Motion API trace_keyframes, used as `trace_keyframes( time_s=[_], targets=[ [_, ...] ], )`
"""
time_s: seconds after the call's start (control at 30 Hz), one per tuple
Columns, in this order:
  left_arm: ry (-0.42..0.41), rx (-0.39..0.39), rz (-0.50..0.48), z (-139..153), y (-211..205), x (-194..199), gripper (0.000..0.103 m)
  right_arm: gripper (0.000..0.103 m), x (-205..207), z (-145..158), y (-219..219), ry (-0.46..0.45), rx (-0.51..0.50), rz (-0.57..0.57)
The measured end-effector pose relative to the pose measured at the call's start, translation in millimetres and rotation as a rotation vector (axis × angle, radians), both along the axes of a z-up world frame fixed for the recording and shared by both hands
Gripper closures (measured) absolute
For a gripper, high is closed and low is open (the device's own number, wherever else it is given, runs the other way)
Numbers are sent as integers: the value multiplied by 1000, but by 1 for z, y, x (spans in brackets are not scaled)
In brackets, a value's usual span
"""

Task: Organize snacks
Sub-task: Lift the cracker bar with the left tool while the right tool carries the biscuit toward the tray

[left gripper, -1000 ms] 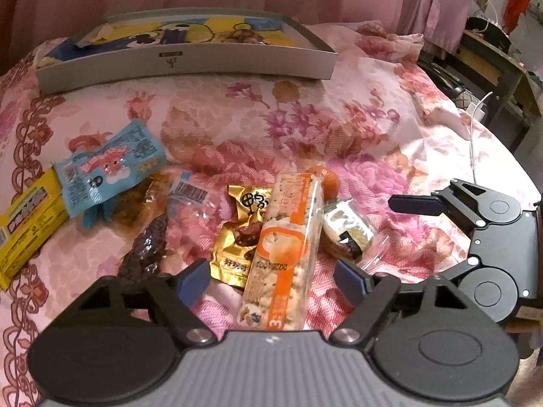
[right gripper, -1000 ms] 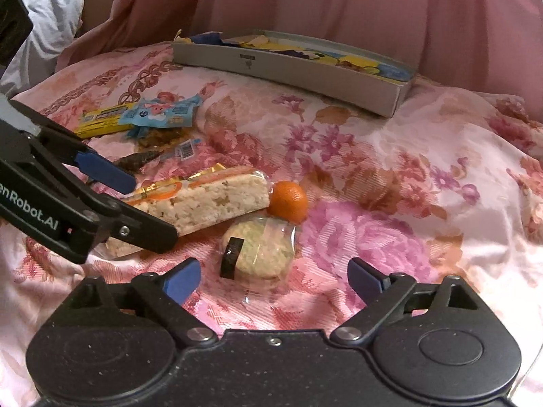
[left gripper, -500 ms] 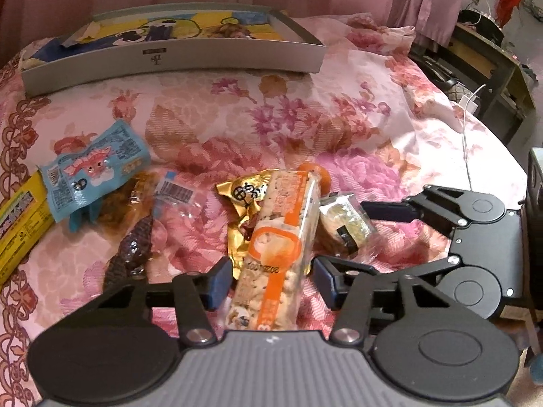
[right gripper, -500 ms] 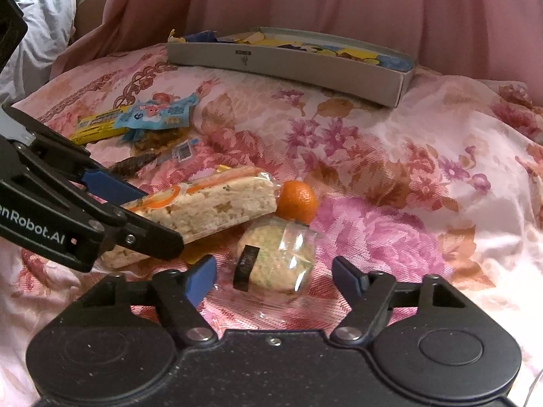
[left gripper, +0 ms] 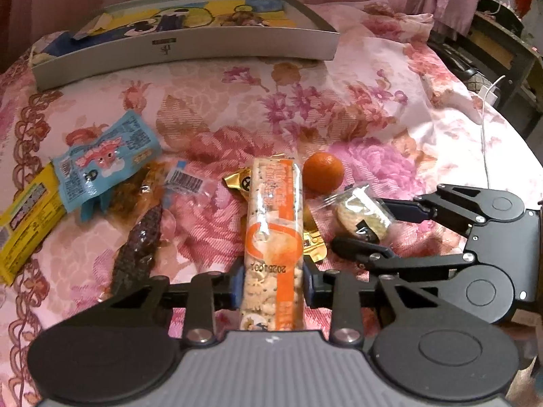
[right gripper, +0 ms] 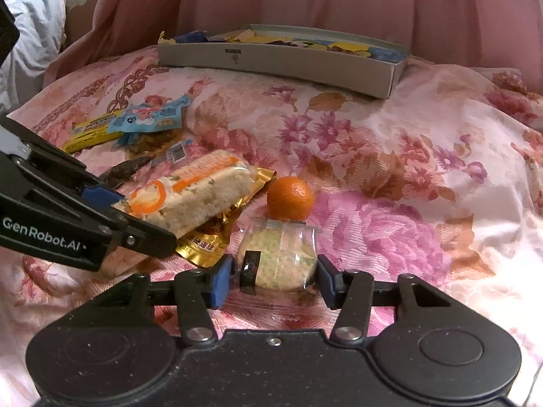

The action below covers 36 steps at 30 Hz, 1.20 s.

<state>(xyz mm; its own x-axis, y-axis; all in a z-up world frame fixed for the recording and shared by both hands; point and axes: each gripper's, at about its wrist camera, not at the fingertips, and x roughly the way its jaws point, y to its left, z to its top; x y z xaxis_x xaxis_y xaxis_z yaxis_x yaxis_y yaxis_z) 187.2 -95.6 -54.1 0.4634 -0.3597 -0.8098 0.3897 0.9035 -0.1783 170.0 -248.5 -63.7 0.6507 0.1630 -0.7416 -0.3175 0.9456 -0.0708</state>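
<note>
now both tongs are closing: left tongs [left gripper: 271, 286] pinch the cracker pack [left gripper: 273, 237], right tongs [right gripper: 273, 279] flank the rice cake [right gripper: 280, 259], mid-bed; slick wrappers may slip out on lifting.

Bedspread [left gripper: 390, 108]: pink floral. Tray [left gripper: 190, 45]: grey wall, yellow-blue cartoon lining. Cracker pack [left gripper: 273, 234]: orange-white. Fruit [left gripper: 323, 172], 1 o'clock of pack: orange. Pouch [left gripper: 105, 162], 10 o'clock: light blue. Bar [left gripper: 29, 224], 9 o'clock: yellow.
</note>
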Motion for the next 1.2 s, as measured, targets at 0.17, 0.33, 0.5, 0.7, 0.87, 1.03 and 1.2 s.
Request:
trace_keyframes(
  time_s=[0.17,0.33,0.5,0.7,0.87,1.03,1.2],
  targets=[
    [-1,11,15,11,-2,-8,68,52,-11,7,4,-36,-54,18],
    [-21,13,23,23,-5,-15,68,52,-25,18,5,-102,-91,32],
    [-54,14,32,34,-7,-20,68,52,-32,30,3,-163,-91,17],
    [-131,-15,66,52,-5,-14,68,52,-31,44,1,-274,-86,-6],
    [-204,-47,124,65,-3,4,68,52,-20,52,2,-367,-78,-14],
    [-269,-62,181,73,-4,28,68,52,0,54,-2,-442,-60,-57],
    [-339,-67,215,81,-9,59,68,52,32,61,-4,-544,-34,-109]
  ],
)
